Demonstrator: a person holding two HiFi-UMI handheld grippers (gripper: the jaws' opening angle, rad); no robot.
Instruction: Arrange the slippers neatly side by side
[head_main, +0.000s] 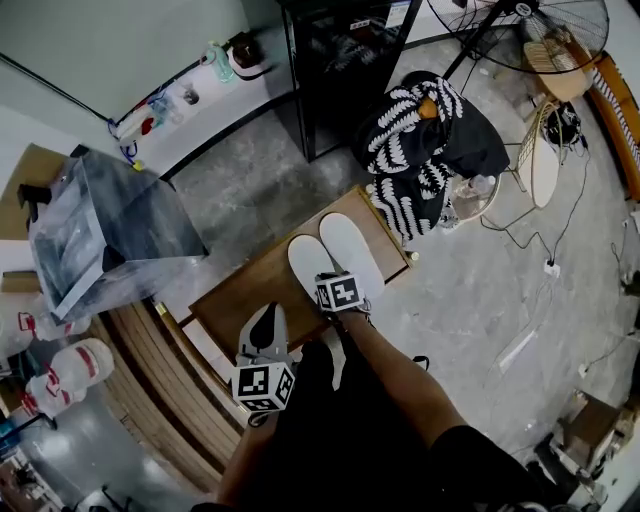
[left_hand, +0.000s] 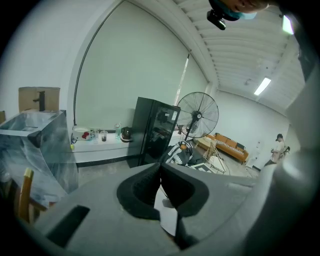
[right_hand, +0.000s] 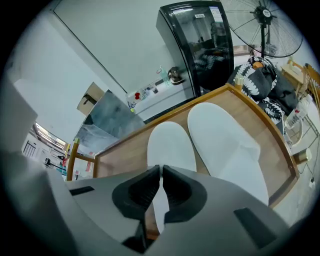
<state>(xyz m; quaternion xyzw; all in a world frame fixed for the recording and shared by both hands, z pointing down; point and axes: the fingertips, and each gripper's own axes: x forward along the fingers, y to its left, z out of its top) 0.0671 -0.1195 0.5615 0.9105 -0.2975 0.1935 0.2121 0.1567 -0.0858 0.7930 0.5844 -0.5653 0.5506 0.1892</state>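
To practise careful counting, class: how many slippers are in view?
2: the left slipper and the right slipper lie side by side on the wooden table. Others could be hidden.

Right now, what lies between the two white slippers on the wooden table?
Only a thin strip of bare table. The right gripper view shows the left slipper and the right slipper lying side by side, close together.

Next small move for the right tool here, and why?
Probably nudge the left slipper forward slightly, then release. The right tool looks closed on its heel edge. The pair lies close and parallel on the table, but its toe stops short of the toe of the right slipper.
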